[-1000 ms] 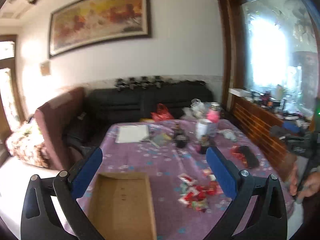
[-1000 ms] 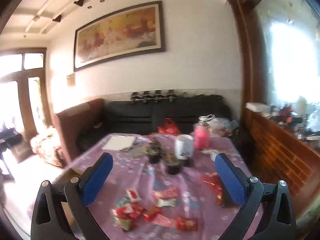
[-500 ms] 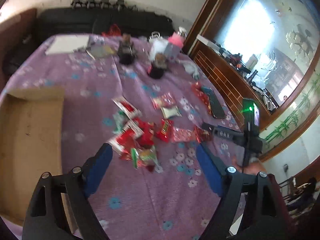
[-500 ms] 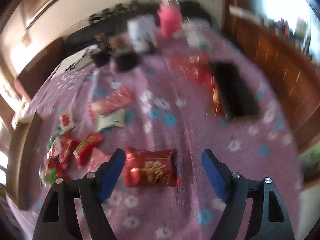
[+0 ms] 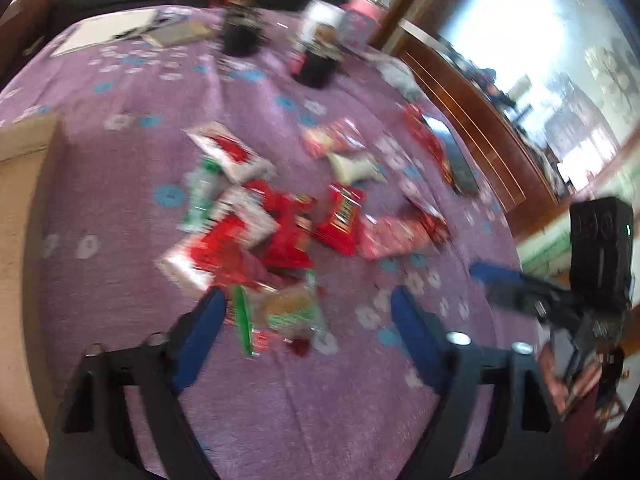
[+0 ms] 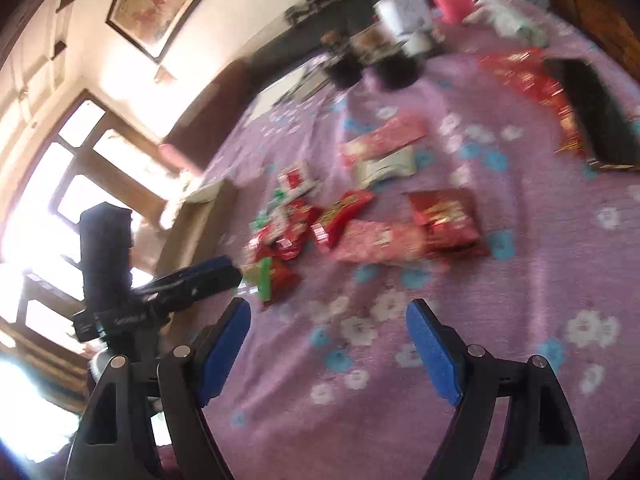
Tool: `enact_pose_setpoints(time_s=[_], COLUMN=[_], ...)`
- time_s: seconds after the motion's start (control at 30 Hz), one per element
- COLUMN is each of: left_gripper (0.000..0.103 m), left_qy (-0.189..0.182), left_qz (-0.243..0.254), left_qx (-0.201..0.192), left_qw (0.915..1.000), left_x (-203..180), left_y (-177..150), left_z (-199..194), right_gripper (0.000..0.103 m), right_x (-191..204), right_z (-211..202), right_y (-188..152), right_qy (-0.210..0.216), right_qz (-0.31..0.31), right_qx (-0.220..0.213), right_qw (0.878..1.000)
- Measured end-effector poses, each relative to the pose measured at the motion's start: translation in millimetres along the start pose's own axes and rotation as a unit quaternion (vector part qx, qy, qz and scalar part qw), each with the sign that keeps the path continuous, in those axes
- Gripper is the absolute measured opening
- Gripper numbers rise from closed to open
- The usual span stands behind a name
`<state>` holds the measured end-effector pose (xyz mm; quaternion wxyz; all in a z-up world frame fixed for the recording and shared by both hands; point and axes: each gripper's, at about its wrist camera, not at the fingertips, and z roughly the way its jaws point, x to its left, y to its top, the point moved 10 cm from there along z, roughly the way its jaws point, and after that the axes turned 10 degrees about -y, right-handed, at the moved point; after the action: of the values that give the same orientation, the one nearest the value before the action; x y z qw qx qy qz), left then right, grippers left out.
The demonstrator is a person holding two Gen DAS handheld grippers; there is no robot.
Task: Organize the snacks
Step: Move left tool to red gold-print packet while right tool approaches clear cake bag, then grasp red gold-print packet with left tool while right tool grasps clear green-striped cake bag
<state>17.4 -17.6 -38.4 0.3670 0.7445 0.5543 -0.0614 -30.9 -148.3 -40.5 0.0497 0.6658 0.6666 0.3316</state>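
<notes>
Snacks in crinkly red, white and green foil packets (image 5: 260, 220) lie scattered in a loose heap on the purple flowered tablecloth (image 5: 120, 208), and the move ahead of me turns on the nearest of them: a clear packet with green and red print (image 5: 288, 312) at the near edge of the heap. It sits between the blue pads of my left gripper (image 5: 308, 320), close to the left pad and well clear of the right one, its long side running roughly across the gap. Those jaws have just been closing on it, yet the pads do not press it — so the left gripper is unclenched, holding nothing. My right gripper (image 6: 328, 332) is also spread and empty, over bare cloth; the closest thing ahead of it is a dark red packet with gold print (image 6: 444, 216), well beyond the pads and a little to the right of the gap, lying crosswise. So the left hand is much the nearer to a grasp. The shallow brown cardboard box (image 5: 20, 220) where I take the snacks to belong stands at the far left, cut off by the frame, its inside hidden. Motion blur smears every label, and I cannot tell how many packets overlap in the heap — perhaps a dozen.
</notes>
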Motion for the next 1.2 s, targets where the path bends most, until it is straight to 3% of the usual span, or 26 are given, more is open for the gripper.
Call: enact_pose_setpoints(time_s=[0.03,0.07,0.2,0.37,0.63,0.77,0.9,1.07,1.2], left_gripper=[0.054,0.05,0.05,0.05,0.05,0.05,0.05,0.051,0.051], left_qy=[-0.016,-0.037,-0.043,0.001,-0.003,-0.001,0.009,-0.015,-0.024], left_qz=[0.009,0.018,0.059,0.059,0.037,-0.007,-0.055,-0.108,-0.11], left_qx=[0.016,0.035,0.046,-0.001,-0.006,-0.03,-0.044,-0.042,-0.032], left_qw=[0.9997,0.9985,0.9963,0.9983,0.9993,0.9995,0.9975,0.9931,0.9932], left_x=[-8,-17,-35,-22,-24,-4,28,49,45], left_y=[-6,-15,-36,-27,-15,-6,1,1,-3], left_z=[3,4,-13,-34,-13,-22,-31,-26,-21], right_gripper=[0.083,0.082,0.082,0.082,0.082,0.082,0.082,0.082,0.082], right_x=[-5,-11,-35,-43,-55,-23,32,86,102], right_z=[-1,-5,-15,-1,18,8,13,49,78], right_y=[0,-1,4,16,25,15,-5,-23,-27], right_qy=[-0.012,-0.024,-0.073,-0.104,-0.143,-0.07,-0.033,-0.053,-0.105], right_qz=[0.001,0.005,0.006,0.007,0.018,0.009,-0.068,-0.178,-0.238], right_qx=[-0.005,-0.012,-0.041,-0.047,-0.045,-0.045,-0.03,-0.015,-0.019], right_qw=[1.0,1.0,0.996,0.993,0.989,0.996,0.997,0.983,0.965])
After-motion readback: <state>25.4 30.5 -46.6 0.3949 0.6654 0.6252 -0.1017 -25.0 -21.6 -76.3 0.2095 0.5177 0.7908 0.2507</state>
